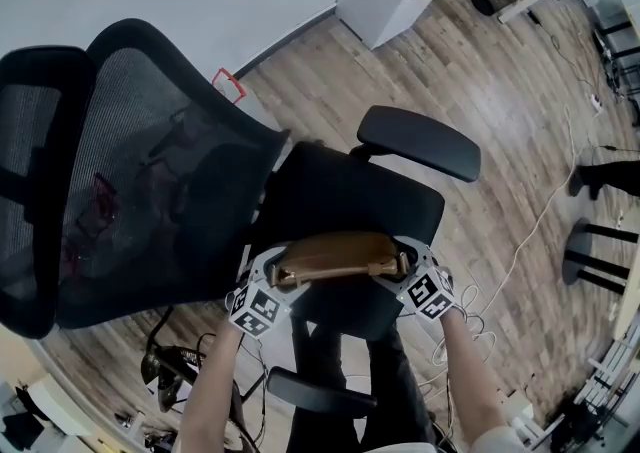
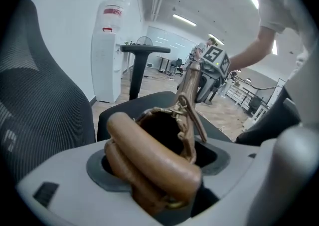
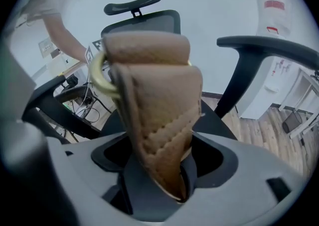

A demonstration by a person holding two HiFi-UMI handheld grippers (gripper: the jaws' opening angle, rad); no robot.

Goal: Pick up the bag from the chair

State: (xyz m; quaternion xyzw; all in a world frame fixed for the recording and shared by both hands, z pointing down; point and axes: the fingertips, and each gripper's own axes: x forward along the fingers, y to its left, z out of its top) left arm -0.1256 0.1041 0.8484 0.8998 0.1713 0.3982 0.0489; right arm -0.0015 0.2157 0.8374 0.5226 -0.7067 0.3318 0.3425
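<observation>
1. Head view: the bag (image 1: 335,256), a slim brown leather one, hangs stretched between my two claws over the front edge of the chair seat (image 1: 350,201); my left claw (image 1: 275,276) has one end and my right claw (image 1: 405,276) the other. So the grasp is done. I judge the lift is only just under way, because I cannot tell from here whether the bag's underside is clear of the seat. What is left is to raise it and bring it away from the chair.
2. Head view, surroundings: the mesh backrest (image 1: 150,181) leans at the left and the far armrest (image 1: 420,141) sits beyond the seat; the near armrest (image 1: 320,391) is close under my forearms, and I judge it the one thing I could snag when pulling back. A pale cable (image 1: 530,231) trails over the wooden floor (image 1: 500,91), well apart from the bag.
3. Left gripper view: my left claw is pinching the bag's rolled strap (image 2: 154,165), which bulges thickly out of the jaws; the bag runs away towards the other claw. A water dispenser (image 2: 107,55) stands by the wall behind.
4. Right gripper view: my right claw is clamped on the bag's stitched end tab (image 3: 159,120), wedged deep between the jaws; a brass ring (image 3: 97,78) shows beside it, with the chair's headrest (image 3: 134,3) above.
</observation>
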